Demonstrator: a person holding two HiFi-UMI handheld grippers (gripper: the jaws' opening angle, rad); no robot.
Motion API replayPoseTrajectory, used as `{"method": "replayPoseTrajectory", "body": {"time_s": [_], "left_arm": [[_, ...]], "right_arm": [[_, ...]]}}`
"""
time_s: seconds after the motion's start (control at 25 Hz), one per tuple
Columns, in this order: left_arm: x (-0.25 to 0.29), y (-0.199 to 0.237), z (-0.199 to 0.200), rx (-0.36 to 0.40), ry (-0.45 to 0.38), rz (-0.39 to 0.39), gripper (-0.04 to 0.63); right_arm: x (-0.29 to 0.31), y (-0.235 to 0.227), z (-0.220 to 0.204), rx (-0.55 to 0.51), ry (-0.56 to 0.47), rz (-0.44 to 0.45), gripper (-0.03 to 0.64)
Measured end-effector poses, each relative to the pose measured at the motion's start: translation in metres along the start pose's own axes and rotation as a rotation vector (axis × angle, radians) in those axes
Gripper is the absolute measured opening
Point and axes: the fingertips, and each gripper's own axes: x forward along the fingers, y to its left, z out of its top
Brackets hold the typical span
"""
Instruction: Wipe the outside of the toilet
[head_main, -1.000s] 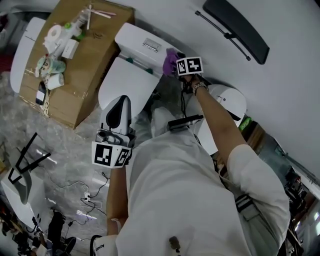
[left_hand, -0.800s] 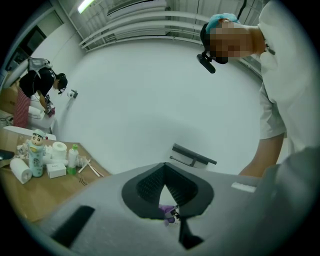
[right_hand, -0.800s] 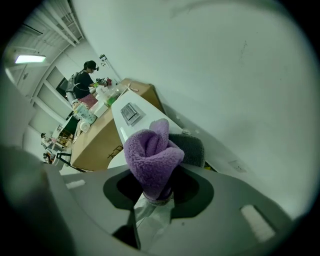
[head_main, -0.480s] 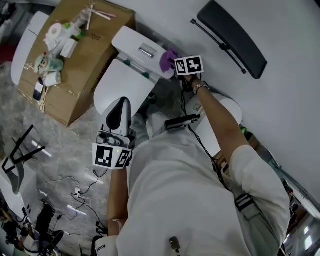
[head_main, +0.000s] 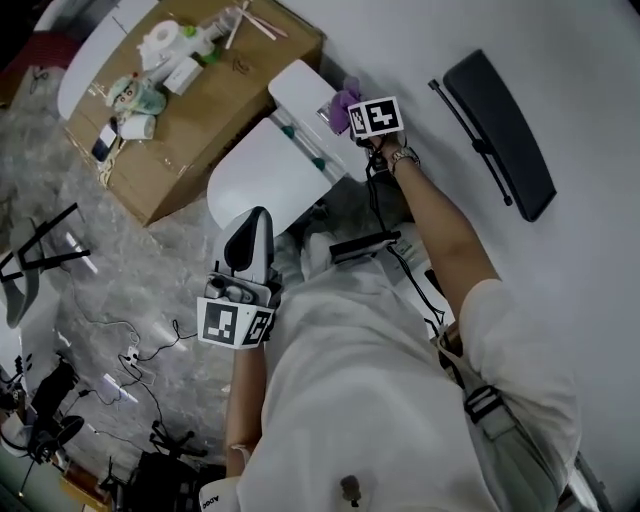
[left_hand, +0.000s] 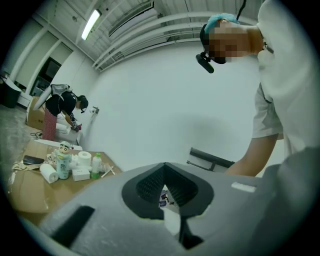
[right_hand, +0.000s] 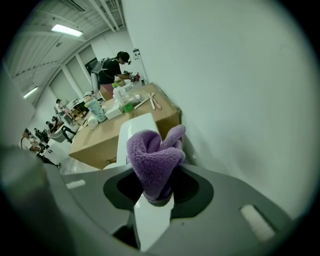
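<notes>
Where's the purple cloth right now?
The purple cloth is clamped in the right gripper, top centre of the head view, at the toilet tank's edge beside the wall.

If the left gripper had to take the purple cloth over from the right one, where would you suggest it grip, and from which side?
Grip the bunched folds of the purple cloth that stick out past the right gripper, which is shut on its lower end. I would bring the left gripper in from the far side, facing the right one, because the folds stand free there.
</notes>
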Motion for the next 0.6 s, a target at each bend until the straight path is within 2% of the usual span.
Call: {"method": "replayPoseTrajectory", "body": {"time_s": [0.16,0.28,0.44,0.6], "left_arm": [[-0.004,0.005,-0.002,-0.009,-0.007,0.043,0.005],[0.0,0.002,-0.004,-0.016,-0.012,0.041,0.005],[0.007,-0.001,-0.011,-0.031,-0.008,0.003,0.005],[0.02,-0.013,-0.017,-0.033,0.01,-0.08,0.005]], "right_arm": [[0.008,-0.004,-0.011,-0.002,0.015,-0.019,0.137],[0.003,-0.011,-0.028,0.02,0.006,-0.015,0.137],[-0.005,-0.018,-0.054,-0.008,0.016,-0.033,0.137],[-0.017,-0.025,-0.086,0.009,0.032,-0.057,0.137]]}}
